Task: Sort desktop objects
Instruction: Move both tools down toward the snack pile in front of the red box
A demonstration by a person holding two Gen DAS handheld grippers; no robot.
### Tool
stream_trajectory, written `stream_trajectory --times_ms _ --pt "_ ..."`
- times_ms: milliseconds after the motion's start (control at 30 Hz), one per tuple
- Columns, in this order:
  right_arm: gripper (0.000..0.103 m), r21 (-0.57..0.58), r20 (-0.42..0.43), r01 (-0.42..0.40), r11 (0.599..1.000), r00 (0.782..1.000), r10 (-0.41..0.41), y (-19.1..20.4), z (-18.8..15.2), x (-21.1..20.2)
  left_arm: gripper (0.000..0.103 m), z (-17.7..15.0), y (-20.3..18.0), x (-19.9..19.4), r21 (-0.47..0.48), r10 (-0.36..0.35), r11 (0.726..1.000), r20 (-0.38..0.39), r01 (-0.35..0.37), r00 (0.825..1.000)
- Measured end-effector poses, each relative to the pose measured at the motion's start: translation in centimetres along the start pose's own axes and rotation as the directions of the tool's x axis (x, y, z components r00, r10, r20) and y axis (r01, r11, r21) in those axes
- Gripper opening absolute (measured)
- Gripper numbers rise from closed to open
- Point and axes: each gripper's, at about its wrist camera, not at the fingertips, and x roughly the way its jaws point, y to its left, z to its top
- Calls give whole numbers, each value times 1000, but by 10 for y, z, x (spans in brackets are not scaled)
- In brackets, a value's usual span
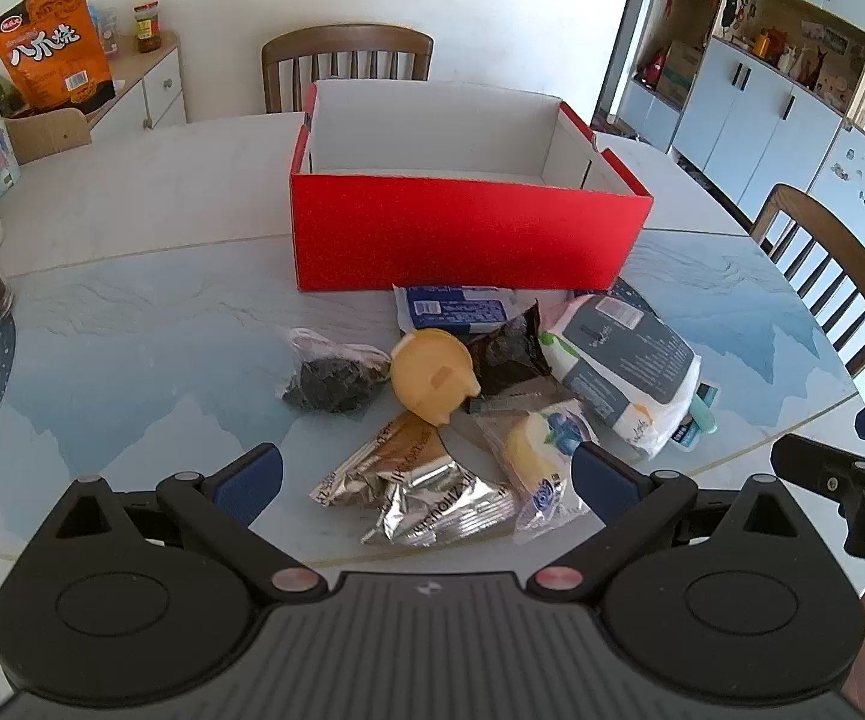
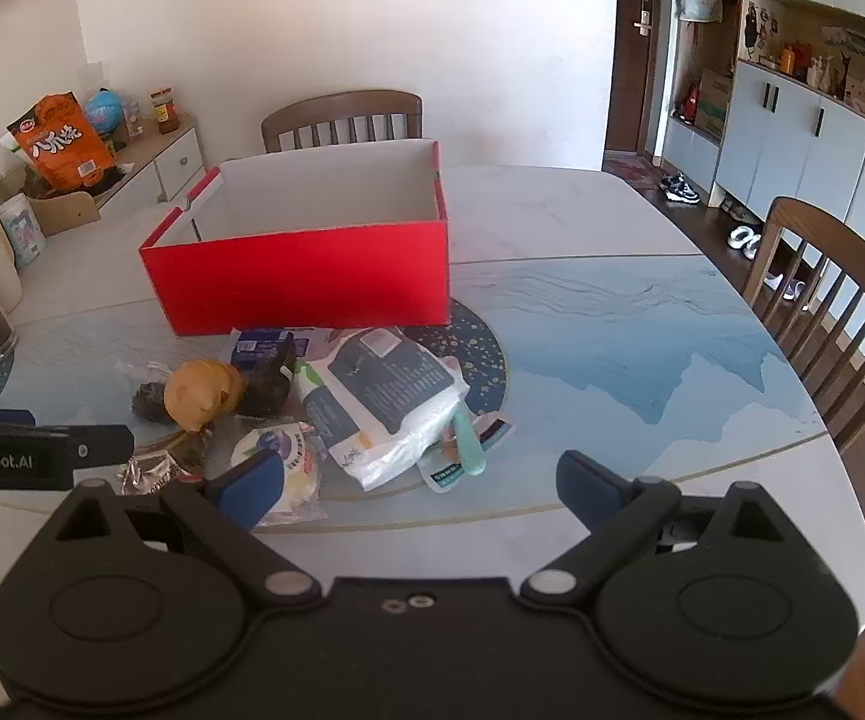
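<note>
My left gripper (image 1: pixel 426 483) hangs spread wide and empty over two crinkled silver foil packets (image 1: pixel 414 492), with the open red cardboard box (image 1: pixel 462 240) at twelve o'clock across the marbled blue-and-white table (image 1: pixel 132 324). My right gripper (image 2: pixel 420 480) is spread and empty too, and only its view shows the mint-green tube (image 2: pixel 469 441) clear of the white-and-grey pouch (image 2: pixel 384 402), the round yellow toy (image 2: pixel 201 393) at ten o'clock.

Sunlit white walls (image 2: pixel 336 12), wooden chairs (image 1: pixel 347 63)
</note>
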Motion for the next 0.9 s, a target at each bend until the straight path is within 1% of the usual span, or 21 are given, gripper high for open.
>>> stream_trajectory --times_ms 167,533,733,900 --pt "95 -23 0 -6 1000 1000 6 9 3 3 103 5 7 2 4 -6 1000 10 6 1000" --pt "94 -52 32 14 999 999 -12 26 9 4 103 13 19 2 76 -24 997 32 22 999" --pt "93 -66 27 30 997 999 -28 31 8 9 103 5 35 14 90 -16 996 6 16 1000" --pt "93 -72 0 24 997 1000 -24 28 11 24 102 -7 30 28 158 -42 986 -19 45 999"
